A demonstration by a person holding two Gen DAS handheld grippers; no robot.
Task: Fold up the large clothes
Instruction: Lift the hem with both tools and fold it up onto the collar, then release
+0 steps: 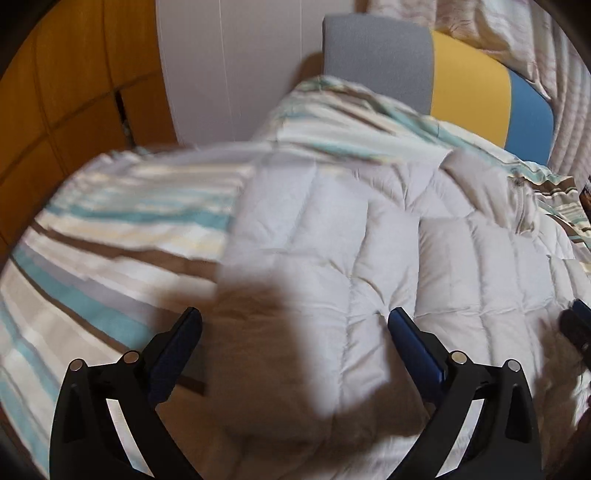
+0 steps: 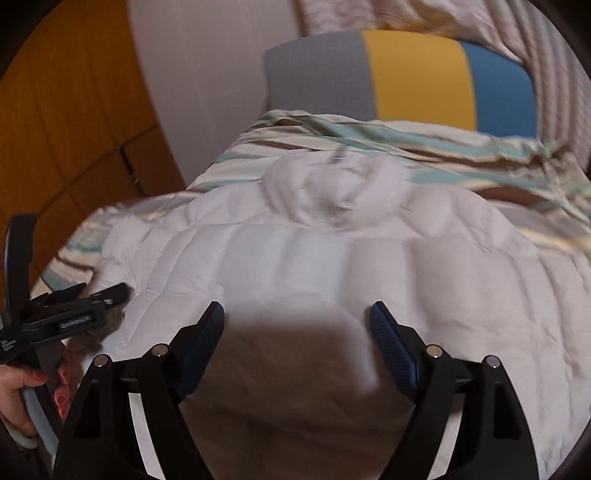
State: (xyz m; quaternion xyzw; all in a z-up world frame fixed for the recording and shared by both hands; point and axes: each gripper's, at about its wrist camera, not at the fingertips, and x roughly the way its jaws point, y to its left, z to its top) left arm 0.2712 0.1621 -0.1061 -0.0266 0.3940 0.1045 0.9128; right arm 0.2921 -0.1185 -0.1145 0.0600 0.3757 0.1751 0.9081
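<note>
A white quilted puffer jacket (image 1: 369, 240) lies spread on a striped bed cover (image 1: 110, 240). It fills the right wrist view (image 2: 332, 258), with its collar (image 2: 332, 192) at the far end. My left gripper (image 1: 294, 332) is open and empty, low over the jacket's left part. My right gripper (image 2: 297, 325) is open and empty over the jacket's near middle. The left gripper also shows in the right wrist view (image 2: 122, 291) at the jacket's left edge, held by a hand. The right gripper's tip shows at the right edge of the left wrist view (image 1: 576, 321).
A headboard (image 2: 406, 74) in grey, yellow and blue stands at the far end of the bed. Patterned curtains (image 2: 517, 29) hang behind it. A white wall (image 1: 229, 66) and an orange wooden floor (image 1: 55, 92) lie to the left.
</note>
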